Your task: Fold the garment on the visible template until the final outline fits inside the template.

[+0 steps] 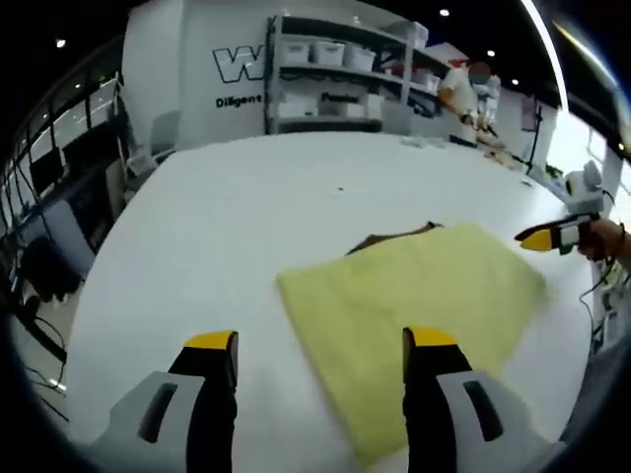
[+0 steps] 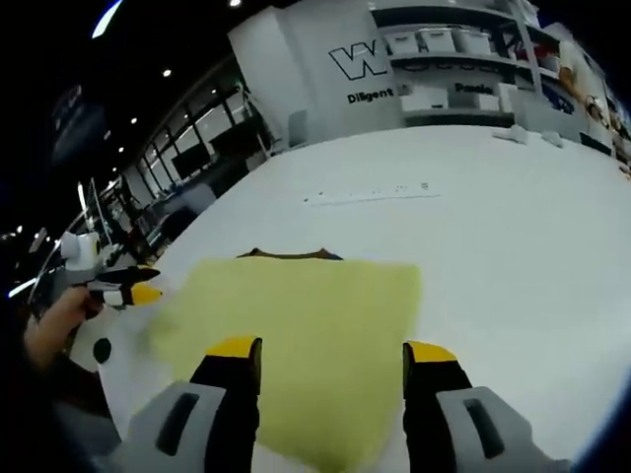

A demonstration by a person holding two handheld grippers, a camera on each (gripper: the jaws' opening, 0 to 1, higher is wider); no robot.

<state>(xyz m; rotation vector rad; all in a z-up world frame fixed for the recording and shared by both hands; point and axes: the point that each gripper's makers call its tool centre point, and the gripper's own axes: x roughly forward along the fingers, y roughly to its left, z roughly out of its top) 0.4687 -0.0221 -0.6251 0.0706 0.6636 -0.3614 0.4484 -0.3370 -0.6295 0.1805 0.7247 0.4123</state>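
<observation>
Folded yellow garment lying flat on white table, both claws spread and holding nothing.

Left gripper view: left gripper spread above the table; yellow garment at 5 o'clock, a brown edge behind it at 1 o'clock.
Right gripper view: right gripper spread over the garment at 6 o'clock; other gripper at 9 o'clock.
Probably between folds; next, checking the outline against the template, hardly visible here.

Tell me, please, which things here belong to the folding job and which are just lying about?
For the job:
- yellow garment, folded on the white table
- brown template, edge showing beyond it
- left gripper, jaws open
- right gripper, jaws open

Lying about:
- shelving with storage bins
- person at the back
</observation>
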